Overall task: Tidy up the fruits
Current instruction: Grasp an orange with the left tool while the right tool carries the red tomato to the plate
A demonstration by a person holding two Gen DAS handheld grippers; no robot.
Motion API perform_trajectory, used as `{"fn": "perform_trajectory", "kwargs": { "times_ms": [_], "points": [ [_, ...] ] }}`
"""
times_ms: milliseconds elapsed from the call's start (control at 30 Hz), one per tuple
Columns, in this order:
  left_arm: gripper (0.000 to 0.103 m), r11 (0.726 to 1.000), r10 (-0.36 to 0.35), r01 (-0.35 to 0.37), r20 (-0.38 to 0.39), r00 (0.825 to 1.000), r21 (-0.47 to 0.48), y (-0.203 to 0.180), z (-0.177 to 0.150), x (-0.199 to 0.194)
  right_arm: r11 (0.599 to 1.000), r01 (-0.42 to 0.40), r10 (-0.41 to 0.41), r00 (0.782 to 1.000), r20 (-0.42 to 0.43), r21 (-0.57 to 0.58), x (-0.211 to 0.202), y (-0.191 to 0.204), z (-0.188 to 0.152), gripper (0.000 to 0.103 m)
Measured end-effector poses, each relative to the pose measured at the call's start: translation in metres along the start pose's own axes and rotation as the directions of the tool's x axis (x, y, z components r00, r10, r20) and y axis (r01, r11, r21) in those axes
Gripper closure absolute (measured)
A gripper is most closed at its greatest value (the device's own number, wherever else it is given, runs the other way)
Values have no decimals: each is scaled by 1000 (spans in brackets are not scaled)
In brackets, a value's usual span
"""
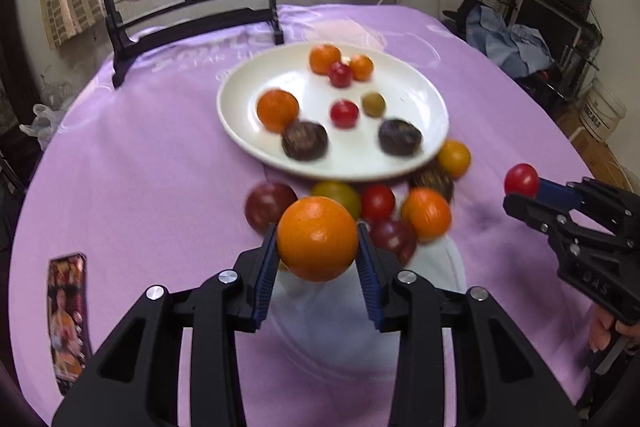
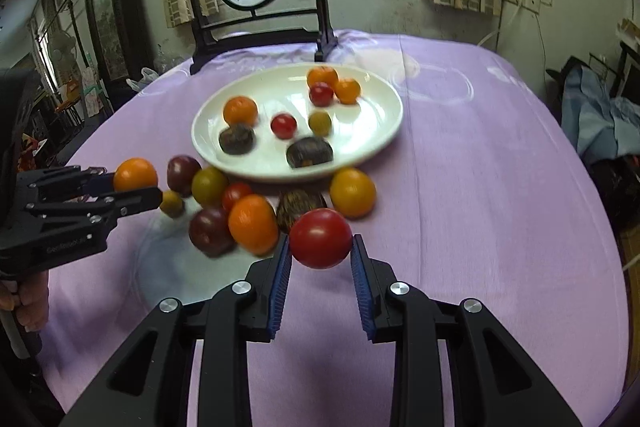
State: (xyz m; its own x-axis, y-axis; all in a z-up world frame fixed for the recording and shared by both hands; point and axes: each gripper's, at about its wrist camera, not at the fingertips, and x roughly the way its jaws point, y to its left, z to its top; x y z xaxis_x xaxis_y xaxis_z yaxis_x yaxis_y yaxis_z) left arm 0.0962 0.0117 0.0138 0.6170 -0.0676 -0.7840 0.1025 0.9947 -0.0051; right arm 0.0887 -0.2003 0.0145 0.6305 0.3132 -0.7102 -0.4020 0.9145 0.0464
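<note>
Holding one fruit in each tool, you have the left gripper (image 1: 318,247) closed on an orange tomato (image 1: 317,238) and the right gripper (image 2: 321,251) closed on a red tomato (image 2: 320,237), both lifted clear of the loose pile (image 2: 224,203) on the purple cloth (image 2: 480,187), just short of the white plate (image 2: 376,139). Both fruits look light, smooth-skinned and soft, so they would likely slip or bruise under a hard squeeze. Your pads (image 1: 267,267) sit across the widest part; keep them there with gentle pressure.
</note>
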Motion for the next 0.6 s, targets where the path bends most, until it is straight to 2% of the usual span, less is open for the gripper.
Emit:
{"fn": "perform_trajectory", "kwargs": {
  "times_ms": [133,233,533,567,600],
  "points": [
    [67,999,31,-30,25,999,-28,7,27,7,999,-15,17,999,40,-48,7,10,25,73],
    [67,998,48,-47,35,998,-46,11,45,18,998,-21,23,999,36,-57,22,14,41,72],
    [66,994,68,-69,-16,998,-80,17,74,70,999,-13,13,1000,-9,-50,76,18,64,72],
    [63,993,77,-80,-27,997,-84,18,75,75,999,-15,15,1000,-12,-39,81,17,65,70],
    [51,992,85,-87,-30,996,-90,18,75,78,1000,-12,12,1000,-8,-27,82,15,65,64]
  ]
}}
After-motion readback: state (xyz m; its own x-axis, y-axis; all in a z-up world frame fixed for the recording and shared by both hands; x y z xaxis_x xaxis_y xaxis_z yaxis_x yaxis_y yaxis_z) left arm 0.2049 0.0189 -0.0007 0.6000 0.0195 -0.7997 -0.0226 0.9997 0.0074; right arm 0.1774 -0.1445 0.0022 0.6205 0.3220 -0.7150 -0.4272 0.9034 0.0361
